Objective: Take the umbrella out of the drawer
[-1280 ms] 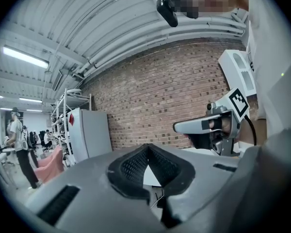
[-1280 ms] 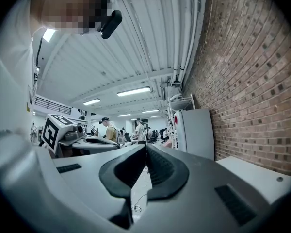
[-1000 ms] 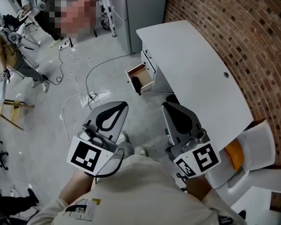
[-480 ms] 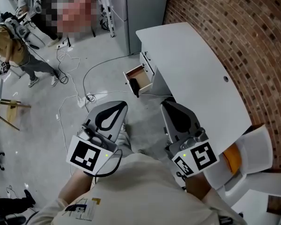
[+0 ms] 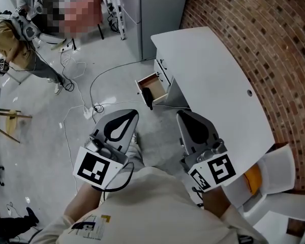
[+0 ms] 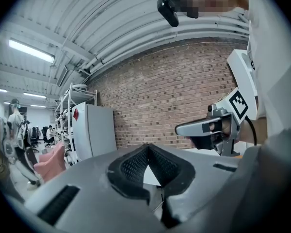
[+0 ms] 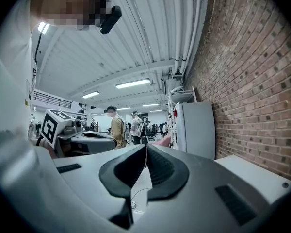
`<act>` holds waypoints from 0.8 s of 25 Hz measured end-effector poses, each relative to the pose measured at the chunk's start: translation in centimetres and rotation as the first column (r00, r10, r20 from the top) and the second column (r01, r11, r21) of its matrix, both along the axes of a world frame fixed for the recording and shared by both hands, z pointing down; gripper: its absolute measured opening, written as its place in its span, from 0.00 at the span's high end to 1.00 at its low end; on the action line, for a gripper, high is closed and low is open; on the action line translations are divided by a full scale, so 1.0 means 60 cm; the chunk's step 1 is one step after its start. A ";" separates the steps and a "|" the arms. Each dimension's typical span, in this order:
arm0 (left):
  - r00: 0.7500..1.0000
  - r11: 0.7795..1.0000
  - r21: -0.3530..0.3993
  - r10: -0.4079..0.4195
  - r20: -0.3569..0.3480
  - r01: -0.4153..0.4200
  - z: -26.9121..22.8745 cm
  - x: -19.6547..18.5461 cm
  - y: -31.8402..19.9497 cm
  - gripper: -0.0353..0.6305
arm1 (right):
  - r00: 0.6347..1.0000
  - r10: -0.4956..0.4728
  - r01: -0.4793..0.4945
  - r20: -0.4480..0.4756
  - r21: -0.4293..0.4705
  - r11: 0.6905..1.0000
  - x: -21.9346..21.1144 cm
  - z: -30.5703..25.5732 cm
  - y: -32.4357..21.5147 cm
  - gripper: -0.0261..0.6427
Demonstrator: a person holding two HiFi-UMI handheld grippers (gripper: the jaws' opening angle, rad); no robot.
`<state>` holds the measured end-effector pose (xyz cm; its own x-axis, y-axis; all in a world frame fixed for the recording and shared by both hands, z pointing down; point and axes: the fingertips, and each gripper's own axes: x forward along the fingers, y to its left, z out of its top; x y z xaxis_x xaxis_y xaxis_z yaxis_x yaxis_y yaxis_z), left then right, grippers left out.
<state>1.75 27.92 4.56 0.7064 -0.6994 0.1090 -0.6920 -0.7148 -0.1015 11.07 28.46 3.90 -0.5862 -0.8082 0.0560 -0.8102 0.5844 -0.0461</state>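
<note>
The small wooden drawer (image 5: 153, 87) stands pulled open from the left end of the white desk (image 5: 213, 80). A dark object (image 5: 147, 95), probably the umbrella, lies at the drawer's near corner. Both grippers hang side by side in front of me, well short of the drawer. My left gripper (image 5: 134, 114) is shut and empty, its pads (image 6: 136, 165) meeting at the tip. The right gripper (image 5: 180, 114) is likewise shut with nothing in it, and its fingers (image 7: 157, 168) touch. Each gripper shows in the other's view: the right gripper (image 6: 206, 128) and the left gripper (image 7: 89, 139).
A brick wall (image 5: 254, 29) runs behind the desk. A grey cabinet (image 5: 147, 9) stands past the desk's far end. Cables (image 5: 91, 93) trail over the concrete floor left of the drawer. A white chair (image 5: 279, 161) with an orange item sits at right. People stand far left.
Both grippers, still shut, have moved together with me a little across the floor by the desk. The person in tan at the far left has walked on.
</note>
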 end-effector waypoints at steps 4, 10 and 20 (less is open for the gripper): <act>1.000 1.000 -0.019 0.009 0.000 -0.009 0.011 -0.019 -0.054 0.94 | 1.000 0.002 -0.002 -0.014 -0.017 1.000 -0.021 0.008 -0.054 0.95; 1.000 0.999 -0.028 0.019 -0.010 -0.019 0.013 -0.044 -0.147 0.94 | 0.997 0.012 -0.014 -0.073 -0.026 1.000 -0.053 0.017 -0.143 0.95; 0.997 0.995 -0.059 0.076 -0.012 -0.077 0.022 -0.105 -0.321 0.94 | 0.994 0.078 -0.083 -0.073 -0.063 0.995 -0.109 0.023 -0.316 0.95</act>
